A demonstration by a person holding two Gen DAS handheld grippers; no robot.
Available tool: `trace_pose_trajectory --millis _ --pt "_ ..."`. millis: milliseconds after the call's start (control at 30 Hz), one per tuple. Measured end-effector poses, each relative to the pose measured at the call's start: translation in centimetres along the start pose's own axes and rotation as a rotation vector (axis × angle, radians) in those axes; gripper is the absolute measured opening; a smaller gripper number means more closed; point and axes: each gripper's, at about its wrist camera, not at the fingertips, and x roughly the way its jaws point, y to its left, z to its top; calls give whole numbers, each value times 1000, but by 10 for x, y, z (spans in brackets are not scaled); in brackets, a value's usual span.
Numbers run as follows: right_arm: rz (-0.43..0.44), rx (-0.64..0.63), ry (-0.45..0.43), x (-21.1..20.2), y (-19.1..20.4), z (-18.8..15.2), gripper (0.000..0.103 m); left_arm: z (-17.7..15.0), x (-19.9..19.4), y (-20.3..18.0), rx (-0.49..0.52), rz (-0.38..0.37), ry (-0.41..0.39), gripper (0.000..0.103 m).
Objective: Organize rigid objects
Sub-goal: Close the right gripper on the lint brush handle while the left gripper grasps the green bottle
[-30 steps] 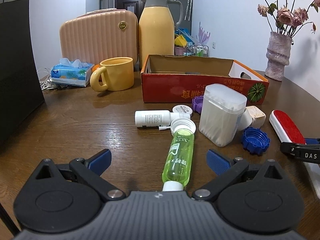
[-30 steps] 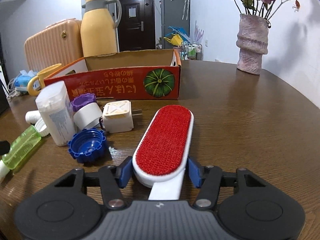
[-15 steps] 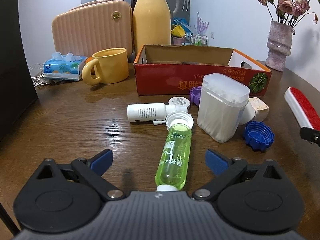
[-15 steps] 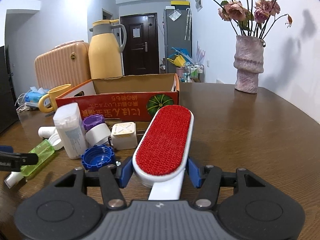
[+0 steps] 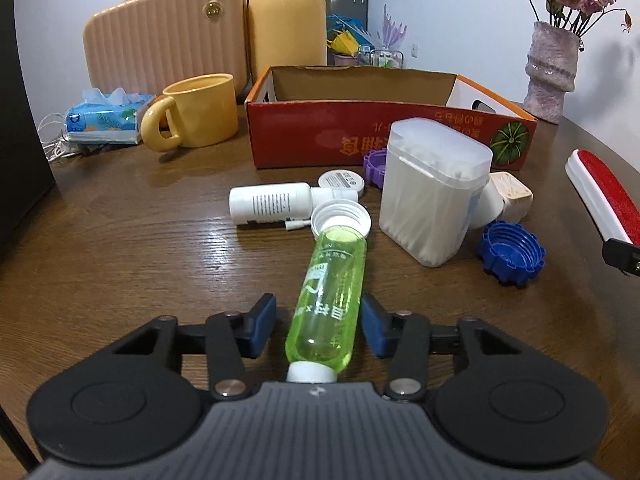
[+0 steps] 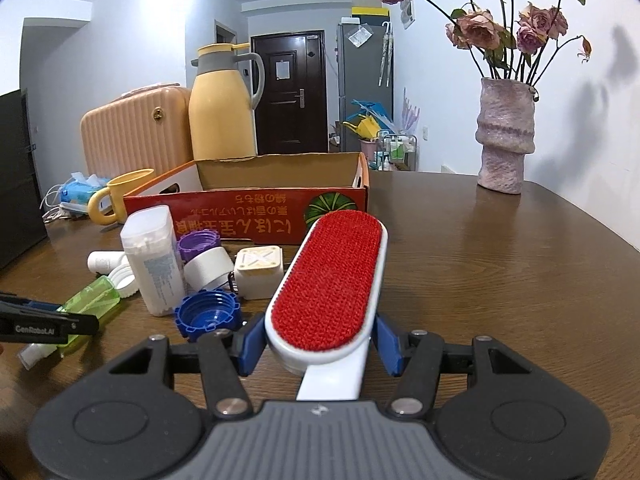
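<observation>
- Progress: early stage, judged from the layout. The red cardboard box (image 5: pixel 384 136) shows no item inside where its interior is visible, and the loose items lie on the wooden table (image 5: pixel 132 240) in front of it.
- Left gripper (image 5: pixel 319 330): jaws closing around the green bottle (image 5: pixel 330 300), which lies on the table between them. The blue pads stand just beside the bottle body; a narrow gap shows on the left side, and contact on the right side cannot be confirmed. The bottle is not yet lifted.
- Right gripper (image 6: pixel 318 344): jaws narrow and clamped on the lint brush (image 6: pixel 328 280) at the junction of red head and white handle. The brush is clear of the table, head pointing toward the box. Placement in the box remains.
- Near cluster, untouched: blue cap (image 5: pixel 511 255), white open cap (image 5: pixel 341 219) touching the far end of the green bottle, and the translucent swab container (image 5: pixel 434 192), standing upright.
- Middle cluster, untouched: white bottle (image 5: pixel 270 203) on its side, round white lid (image 5: pixel 342 181), purple cap (image 5: pixel 375 163) just in front of the box wall, and cream adapter block (image 5: pixel 511 196) behind the swab container.
- Far items, apparently not part of the sort: yellow mug (image 5: pixel 196 112), tissue pack (image 5: pixel 106 118), yellow thermos jug (image 5: pixel 286 20), suitcase (image 5: pixel 164 36), vase (image 5: pixel 551 68).
- Remaining work: two items in hand to deliver, then at least six loose items to collect.
</observation>
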Motion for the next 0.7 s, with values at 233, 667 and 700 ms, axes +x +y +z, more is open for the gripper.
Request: trace_pose_trajectory --millis 233,667,700 --pt "6 -2 3 1 1 0 57 -1 -1 -1 2 -8 -6 33" --pt "11 -11 2 2 4 1 57 2 -6 3 -24 -7 -16 31" --pt "12 -12 2 2 4 1 57 3 -7 3 -26 -6 -22 31"
